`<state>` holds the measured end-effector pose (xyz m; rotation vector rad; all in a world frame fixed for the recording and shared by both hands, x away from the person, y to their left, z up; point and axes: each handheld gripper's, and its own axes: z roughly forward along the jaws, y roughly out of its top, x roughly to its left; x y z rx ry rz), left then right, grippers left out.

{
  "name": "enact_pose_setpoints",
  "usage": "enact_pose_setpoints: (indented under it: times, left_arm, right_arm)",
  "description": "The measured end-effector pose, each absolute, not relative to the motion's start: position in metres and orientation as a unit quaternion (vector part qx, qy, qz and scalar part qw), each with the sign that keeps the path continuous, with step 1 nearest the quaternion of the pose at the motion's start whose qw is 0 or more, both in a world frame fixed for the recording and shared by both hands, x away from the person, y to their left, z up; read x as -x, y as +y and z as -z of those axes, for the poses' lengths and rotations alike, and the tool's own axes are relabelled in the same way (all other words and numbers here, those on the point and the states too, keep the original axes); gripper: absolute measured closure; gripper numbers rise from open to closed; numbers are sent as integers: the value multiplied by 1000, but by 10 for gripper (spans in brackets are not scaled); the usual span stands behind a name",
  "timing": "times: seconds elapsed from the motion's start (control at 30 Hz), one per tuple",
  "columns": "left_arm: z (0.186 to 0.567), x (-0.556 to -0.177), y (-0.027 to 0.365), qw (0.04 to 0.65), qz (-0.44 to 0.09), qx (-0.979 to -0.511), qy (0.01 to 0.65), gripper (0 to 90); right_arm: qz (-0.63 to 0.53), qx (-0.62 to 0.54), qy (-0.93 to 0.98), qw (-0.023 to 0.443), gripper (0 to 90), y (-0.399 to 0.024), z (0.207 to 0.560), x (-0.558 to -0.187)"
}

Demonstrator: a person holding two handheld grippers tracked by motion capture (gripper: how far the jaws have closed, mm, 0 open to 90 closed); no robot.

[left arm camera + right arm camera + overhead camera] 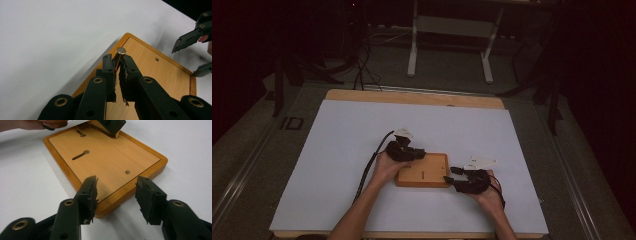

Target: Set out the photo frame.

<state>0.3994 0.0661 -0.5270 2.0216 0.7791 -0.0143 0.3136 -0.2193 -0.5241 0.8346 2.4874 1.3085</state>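
A flat wooden board lies on the white table top. Its upper face has two keyhole slots and a small round hole. My left gripper hangs over the board's far left corner. In the left gripper view, this gripper is shut on a small metal pin whose silver head pokes out above the jaw tips. My right gripper is at the board's right edge. It stands open, jaws apart over the board's near edge, pressing on nothing.
The wooden table edge shows beyond the white sheet. Behind it stand a white metal frame and cables on a dark floor. The right gripper shows open at the right of the left gripper view.
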Motion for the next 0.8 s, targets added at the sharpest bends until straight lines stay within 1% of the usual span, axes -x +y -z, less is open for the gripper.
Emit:
enact_pose_setpoints:
  times: [0.17,0.37,0.5,0.67,0.8]
  left_arm:
    - [528,-403,68,473,21,-821,320,833]
    - [529,-407,70,477,35,-815,327,833]
    - [530,-412,72,480,55,-810,332,834]
    - [530,-415,72,478,66,-810,335,834]
    - [529,-417,72,472,71,-812,336,835]
  right_arm:
    - [-446,-277,844,107,446,-221,523,-311]
    - [-450,-268,845,110,406,-221,522,-310]
    - [-445,-261,849,115,342,-219,523,-310]
    - [-431,-255,859,101,291,-214,527,-310]
    - [-418,-255,866,101,261,-210,532,-312]
